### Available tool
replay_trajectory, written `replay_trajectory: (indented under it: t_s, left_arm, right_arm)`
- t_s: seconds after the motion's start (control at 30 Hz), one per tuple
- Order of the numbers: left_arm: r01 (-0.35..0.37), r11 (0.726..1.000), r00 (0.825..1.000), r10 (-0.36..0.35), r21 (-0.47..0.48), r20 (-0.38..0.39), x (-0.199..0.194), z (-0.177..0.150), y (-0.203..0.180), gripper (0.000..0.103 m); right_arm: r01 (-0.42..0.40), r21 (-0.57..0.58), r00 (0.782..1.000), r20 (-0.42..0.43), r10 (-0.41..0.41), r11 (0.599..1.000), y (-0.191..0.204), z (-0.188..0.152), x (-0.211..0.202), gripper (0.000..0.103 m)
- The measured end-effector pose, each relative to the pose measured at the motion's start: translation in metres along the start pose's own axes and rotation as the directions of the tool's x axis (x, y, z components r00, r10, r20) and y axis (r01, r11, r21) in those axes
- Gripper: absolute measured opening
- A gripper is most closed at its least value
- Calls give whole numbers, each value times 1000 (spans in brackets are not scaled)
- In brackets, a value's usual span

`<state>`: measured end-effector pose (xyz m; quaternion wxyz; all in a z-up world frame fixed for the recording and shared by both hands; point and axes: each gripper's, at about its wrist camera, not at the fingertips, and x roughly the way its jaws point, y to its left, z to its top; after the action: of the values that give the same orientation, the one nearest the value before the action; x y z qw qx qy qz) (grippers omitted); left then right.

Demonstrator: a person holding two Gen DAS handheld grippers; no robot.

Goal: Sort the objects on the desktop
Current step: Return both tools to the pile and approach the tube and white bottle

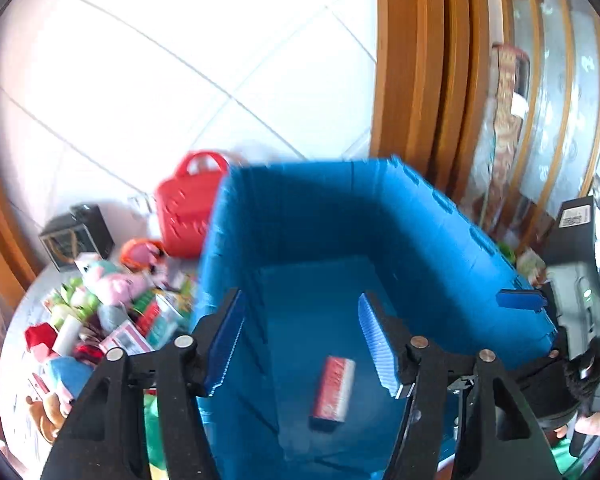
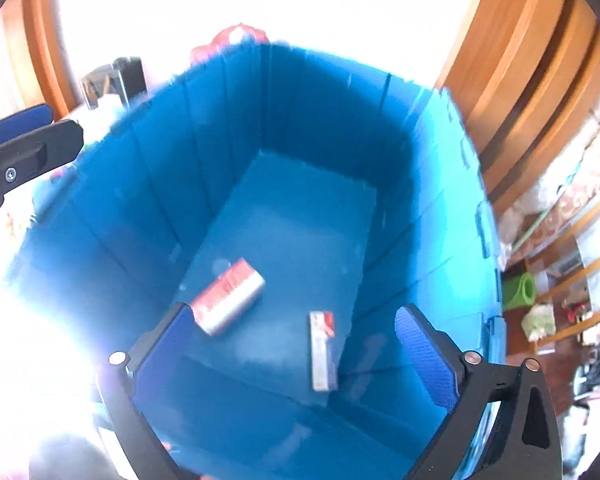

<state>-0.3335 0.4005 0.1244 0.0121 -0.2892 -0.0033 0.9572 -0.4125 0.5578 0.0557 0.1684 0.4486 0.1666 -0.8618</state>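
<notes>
we are above the blue bin (image 2: 100, 208), both tools pointing down into it. the left hand-held gripper (image 1: 300, 344) stands partly open with nothing between its blue pads; we see only the bin floor through the gap. the right hand-held gripper (image 2: 296, 344) is spread wide and is empty too, its pads clear of everything below.

on the bin floor lie two items. a red and silver box (image 2: 229, 295) rests near the middle, tilted on a diagonal. just beside it, apart by a strip of bare floor, lies a slim red and white box (image 2: 322, 350), lengthwise toward us. the left wrist view shows only one of them, the red box (image 1: 333, 392), on the floor between that gripper's fingers. both look blurred, so we cannot read any label.

so, as we judge it, the sorting has only begun: two small boxes are in, and the bin is otherwise bare. most of the work is left. to the left of the bin, on the bench (image 1: 24, 312), sits a crowded heap (image 1: 100, 312) of plush toys, packets and small cartons. a red tote (image 1: 188, 208) and a dark box (image 1: 78, 236) stand behind the heap.

with both grippers free, our next move is likely back to that heap for another piece.
</notes>
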Motion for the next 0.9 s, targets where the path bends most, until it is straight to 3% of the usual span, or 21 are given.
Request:
replay_trajectory:
  t_s: [0.17, 0.33, 0.47, 0.7, 0.77, 0.9]
  left_arm:
    - [-57, 997, 982, 64, -43, 178, -50, -24, 49, 80]
    - [-111, 989, 952, 135, -103, 276, -96, -52, 119, 81]
    - [-142, 988, 966, 152, -60, 208, -105, -83, 179, 81]
    - [-212, 971, 969, 223, -109, 110, -116, -153, 290, 81]
    - [-222, 969, 971, 230, -108, 71, -111, -173, 313, 81]
    - [-204, 969, 979, 200, -142, -40, -93, -211, 356, 81]
  right_arm:
    - [-32, 75, 977, 212, 16, 997, 35, -9, -44, 103]
    - [-93, 110, 919, 392, 43, 990, 90, -20, -73, 103]
    - [-139, 109, 877, 475, 71, 984, 148, -28, -78, 103]
    - [-189, 103, 847, 519, 109, 977, 264, -43, -69, 103]
    - [-176, 107, 849, 520, 96, 979, 292, -50, -65, 103]
    - [-149, 164, 884, 464, 57, 975, 327, -68, -45, 103]
